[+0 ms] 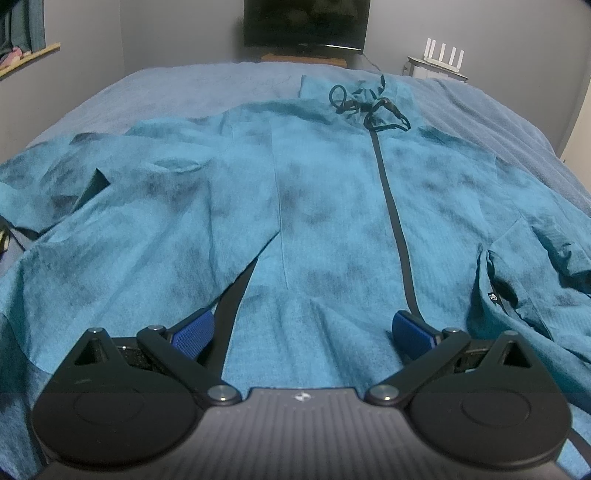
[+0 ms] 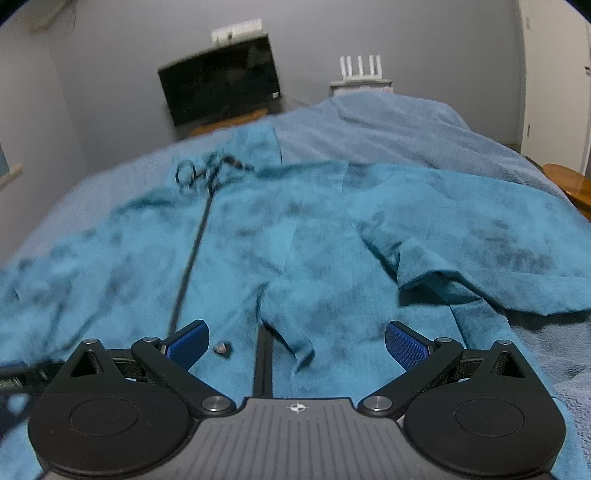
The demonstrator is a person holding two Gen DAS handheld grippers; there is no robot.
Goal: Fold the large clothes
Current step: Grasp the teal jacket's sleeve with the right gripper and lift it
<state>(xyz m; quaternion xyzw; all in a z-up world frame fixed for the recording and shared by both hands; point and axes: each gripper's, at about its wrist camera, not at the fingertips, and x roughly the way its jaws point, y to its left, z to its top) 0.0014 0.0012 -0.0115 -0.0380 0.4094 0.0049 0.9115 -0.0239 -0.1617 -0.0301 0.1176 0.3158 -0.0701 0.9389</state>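
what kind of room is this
Most likely a bedroom in a home. A teal jacket is spread on a bed with a blue cover; a dark screen stands against the grey wall beyond, with a white router beside it.

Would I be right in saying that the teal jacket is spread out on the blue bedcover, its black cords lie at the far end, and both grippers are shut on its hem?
Not quite: neither gripper holds anything. In the left wrist view the left gripper is open above the jacket, and the right wrist view shows the right gripper open too. The jacket does lie on the bedcover, cords at the far end.
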